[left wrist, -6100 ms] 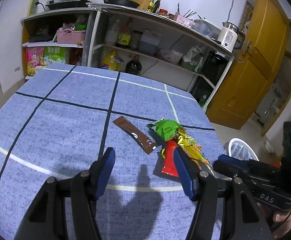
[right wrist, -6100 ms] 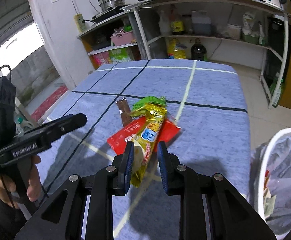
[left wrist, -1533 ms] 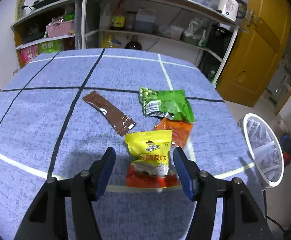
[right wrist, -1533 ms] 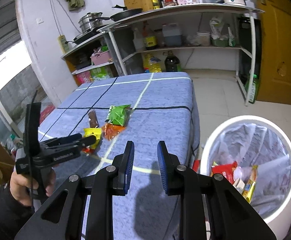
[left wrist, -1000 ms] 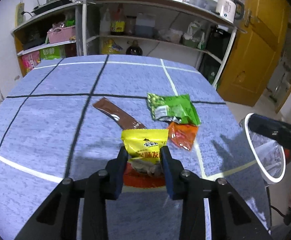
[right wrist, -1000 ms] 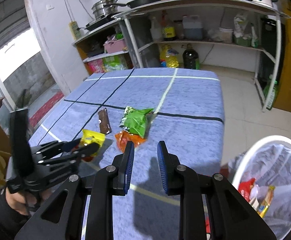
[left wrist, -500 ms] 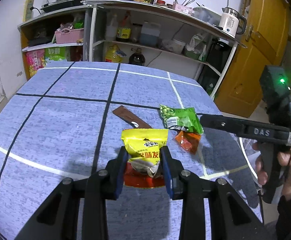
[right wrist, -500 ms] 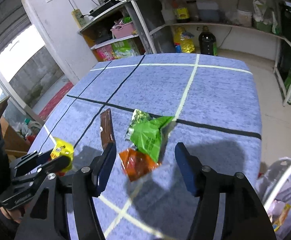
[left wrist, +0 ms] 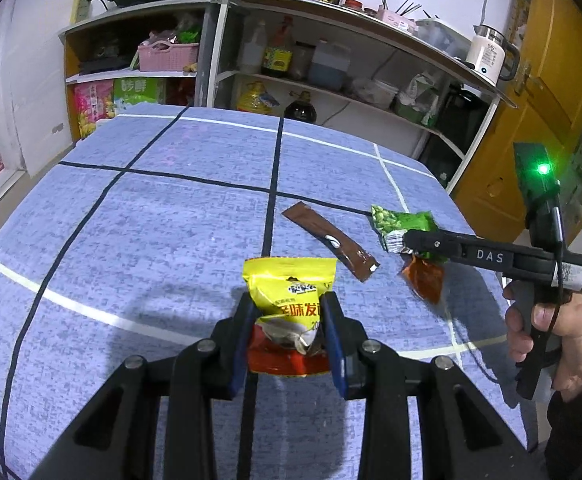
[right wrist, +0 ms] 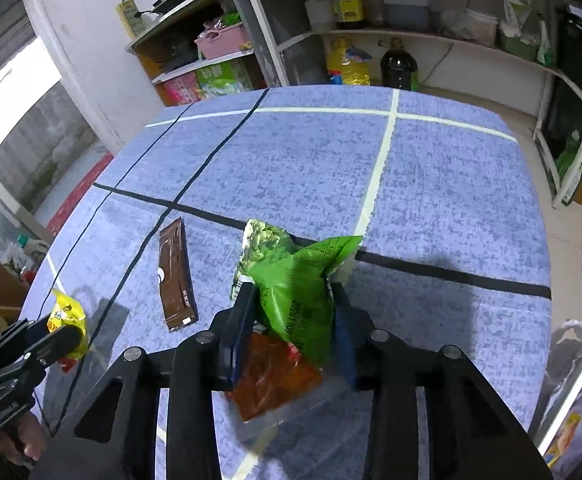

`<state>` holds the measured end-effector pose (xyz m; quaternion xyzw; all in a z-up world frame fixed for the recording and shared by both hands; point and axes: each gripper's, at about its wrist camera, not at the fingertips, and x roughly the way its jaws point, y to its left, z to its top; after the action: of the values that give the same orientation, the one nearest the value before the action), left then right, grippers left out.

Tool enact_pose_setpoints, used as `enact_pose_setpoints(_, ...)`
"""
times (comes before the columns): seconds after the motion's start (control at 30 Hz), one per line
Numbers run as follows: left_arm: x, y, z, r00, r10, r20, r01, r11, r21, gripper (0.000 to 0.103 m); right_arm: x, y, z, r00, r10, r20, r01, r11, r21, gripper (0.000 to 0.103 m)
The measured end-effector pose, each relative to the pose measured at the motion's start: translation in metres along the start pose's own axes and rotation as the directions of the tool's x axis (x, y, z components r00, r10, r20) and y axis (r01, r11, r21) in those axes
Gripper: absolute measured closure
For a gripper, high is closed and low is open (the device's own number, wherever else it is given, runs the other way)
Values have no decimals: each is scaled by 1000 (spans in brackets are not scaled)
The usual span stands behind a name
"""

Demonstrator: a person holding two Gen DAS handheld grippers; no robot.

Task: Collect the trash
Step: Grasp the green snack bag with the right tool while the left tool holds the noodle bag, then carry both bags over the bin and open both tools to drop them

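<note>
Fingers (right wrist: 247, 320) of the right gripper (right wrist: 293, 320) have just been closing, and now they pinch the green wrapper (right wrist: 295, 280) between them. Half a second back those same jaws stood wide above it. An orange wrapper (right wrist: 271, 376) shows just under the green one, and whether it is caught too I cannot tell.

Over on the other side, the left gripper (left wrist: 289, 328) is clamped on the yellow packet (left wrist: 289, 284), as it was a second ago, with something red (left wrist: 287, 360) showing beneath it. That bundle sits above the blue checked tablecloth (left wrist: 151, 240).

One piece remains flat on the cloth: the brown sachet (left wrist: 331, 246), between the two grippers, apart from both.

Writing, then. "DAS" is printed in white on the side of the right gripper's body. The yellow packet carries Chinese characters. Digits run along the green wrapper, starting "2025", the rest too small. A date-like stamp, it seems.

A white bin rim (right wrist: 571, 396) peeks in at the right edge.
</note>
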<state>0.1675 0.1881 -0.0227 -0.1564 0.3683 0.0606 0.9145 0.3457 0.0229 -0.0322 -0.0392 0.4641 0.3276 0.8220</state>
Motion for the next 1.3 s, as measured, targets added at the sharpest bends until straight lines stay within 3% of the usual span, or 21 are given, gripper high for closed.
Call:
enact_pose_setpoints(0.23, -2, -5, 0, 1000, -12, 9, 12, 1000, 12, 68, -29, -8, -1, 997, 6, 72, -8, 999, 32, 73)
enact_pose_setpoints(0.5, -3, -38, 4, 998, -63, 18, 62, 997, 50, 68, -78, -21, -21, 992, -10, 129, 2, 998, 61, 73)
enact_pose_setpoints(0.93, 1, -137, 4, 982, -186, 14, 181, 968, 172, 68, -181, -75, -94, 963, -144, 228, 104, 979, 176, 73)
enact_pose_setpoints(1.3, 18, -233, -3, 958, -282, -54, 286, 918, 276, 68, -224, -141, -147, 938, -265, 223, 185, 928, 324, 73)
